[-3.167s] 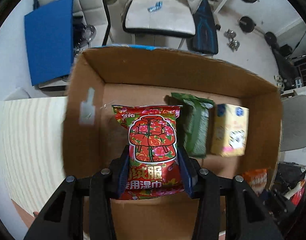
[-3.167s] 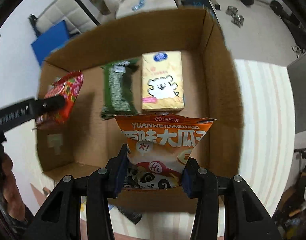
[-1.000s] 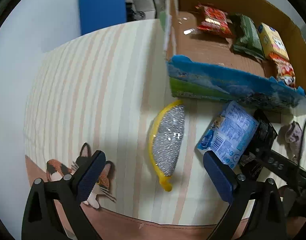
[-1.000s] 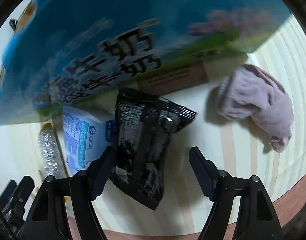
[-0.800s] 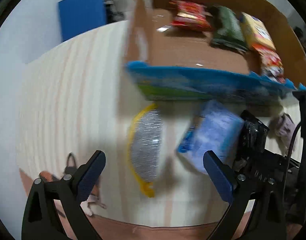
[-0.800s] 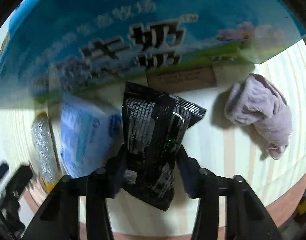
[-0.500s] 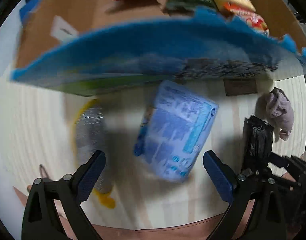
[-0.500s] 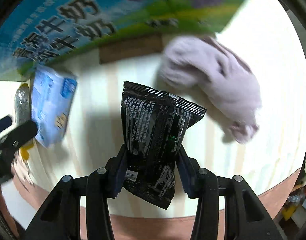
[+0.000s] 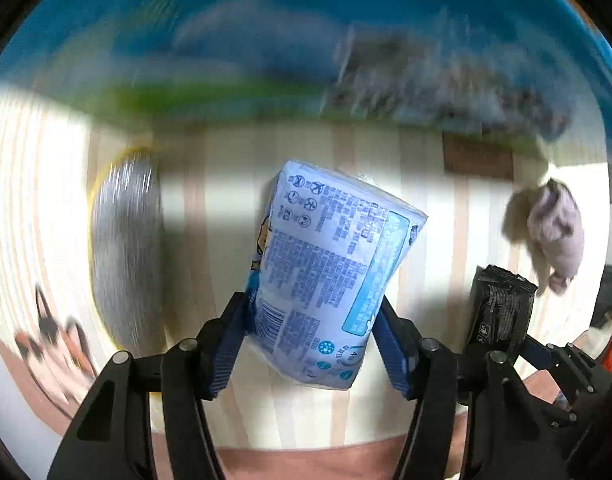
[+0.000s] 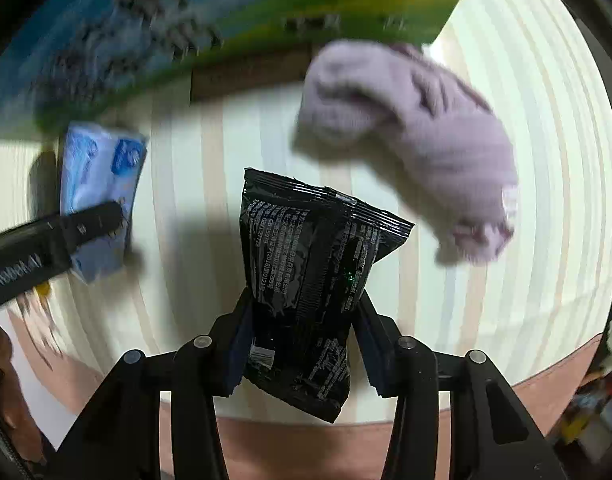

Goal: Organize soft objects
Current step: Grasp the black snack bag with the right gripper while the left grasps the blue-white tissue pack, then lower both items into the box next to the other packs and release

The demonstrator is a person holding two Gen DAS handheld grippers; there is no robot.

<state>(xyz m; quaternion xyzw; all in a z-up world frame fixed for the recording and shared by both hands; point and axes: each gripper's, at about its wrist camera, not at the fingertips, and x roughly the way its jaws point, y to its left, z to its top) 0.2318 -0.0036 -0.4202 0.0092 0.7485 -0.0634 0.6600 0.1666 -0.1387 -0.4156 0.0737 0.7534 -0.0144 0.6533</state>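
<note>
Left gripper clamps the pale blue tissue pack at its lower end, above the striped tablecloth. Right gripper pinches the black foil packet. Lilac cloth lies near the printed box wall; silver-and-yellow scrubber lies left, blurred.

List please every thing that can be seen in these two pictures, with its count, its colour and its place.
blue pack: one, light blue with print, between the left gripper's fingers
black packet: one, black, between the right gripper's fingers
cloth: one, pale purple, on the table right of the black packet
scrubber: one, silver on yellow, on the table at left, blurred
box: one, blue and green printed side, behind the items
table: one, cream striped
left gripper: one, black, shut on the blue pack
right gripper: one, black, shut on the black packet
</note>
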